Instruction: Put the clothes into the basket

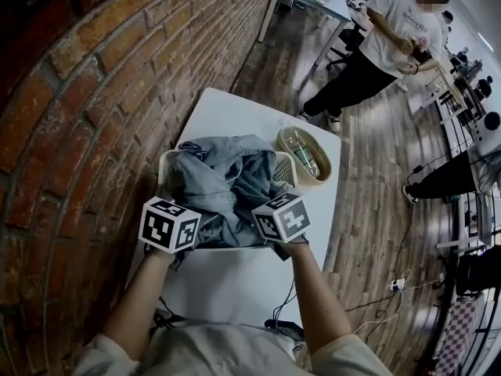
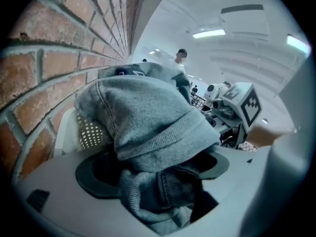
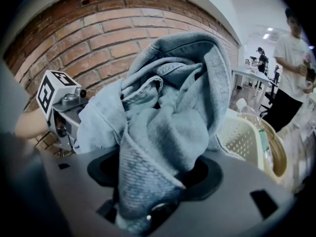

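Note:
A blue denim garment (image 1: pixel 223 182) is bunched over the white perforated basket (image 1: pixel 166 163) on the table. My left gripper (image 1: pixel 188 214) is at the basket's near left corner and my right gripper (image 1: pixel 270 210) at its near right. In the left gripper view the left gripper (image 2: pixel 158 181) is shut on a thick fold of the denim (image 2: pixel 148 117), with the basket wall (image 2: pixel 86 132) behind. In the right gripper view the right gripper (image 3: pixel 153 181) is shut on another fold of the denim (image 3: pixel 168 112), beside the basket's rim (image 3: pixel 242 137). The cloth hides the fingertips.
A round woven tray (image 1: pixel 321 167) holding a plastic bottle (image 1: pixel 301 153) sits right of the basket on the white table (image 1: pixel 227 108). A brick wall (image 1: pixel 94 92) runs along the left. A person (image 1: pixel 391 45) stands beyond the table; cables (image 1: pixel 391 288) lie on the wooden floor.

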